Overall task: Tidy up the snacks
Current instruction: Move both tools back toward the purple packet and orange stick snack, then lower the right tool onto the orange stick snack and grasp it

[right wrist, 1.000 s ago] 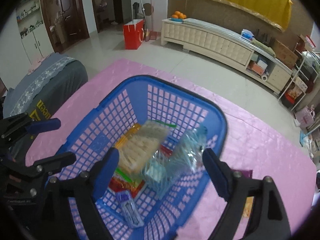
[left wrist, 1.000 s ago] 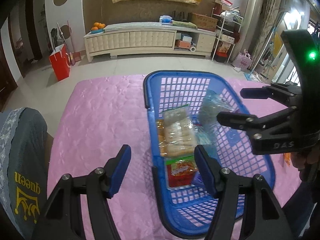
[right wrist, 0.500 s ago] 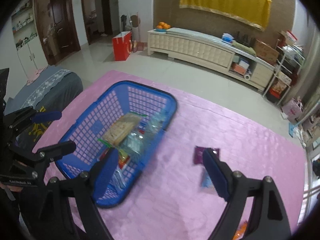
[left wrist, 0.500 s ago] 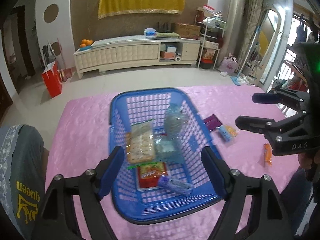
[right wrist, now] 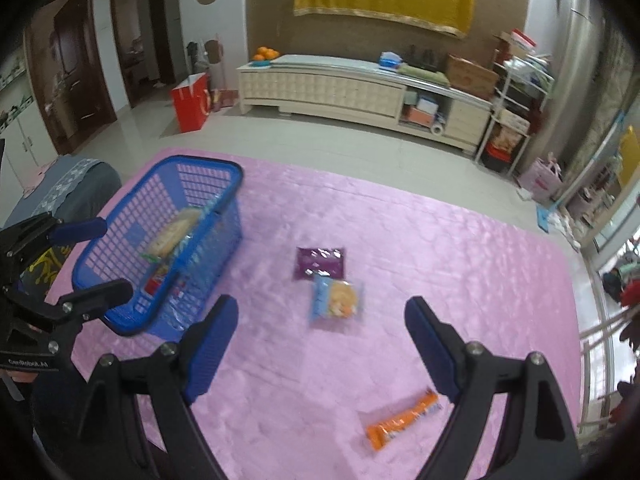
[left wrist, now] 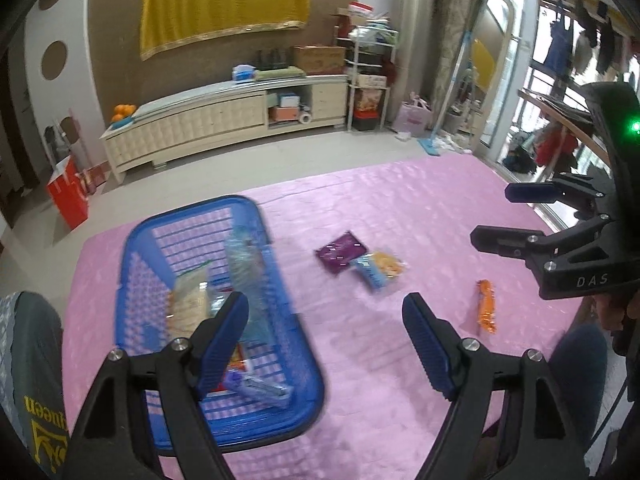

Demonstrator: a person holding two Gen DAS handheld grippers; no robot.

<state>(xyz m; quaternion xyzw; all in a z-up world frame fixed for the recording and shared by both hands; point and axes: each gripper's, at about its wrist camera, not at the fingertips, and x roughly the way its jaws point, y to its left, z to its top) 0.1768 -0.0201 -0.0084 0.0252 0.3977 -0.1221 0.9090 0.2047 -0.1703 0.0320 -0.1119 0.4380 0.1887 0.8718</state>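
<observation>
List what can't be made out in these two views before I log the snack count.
- Blue basket contents: left wrist view, blurred, partly behind the left gripper; count unclear.
- Same basket: right wrist view, its wall screens the snacks.
- Purple packet, cracker bag, orange bar: print too blurred to read.
- Right gripper: open, empty.

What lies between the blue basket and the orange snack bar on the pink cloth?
Two packets lie there: a purple packet and, touching its near edge, a clear cracker packet with a blue end. The right wrist view shows this best, between blue basket and orange snack bar.
</observation>
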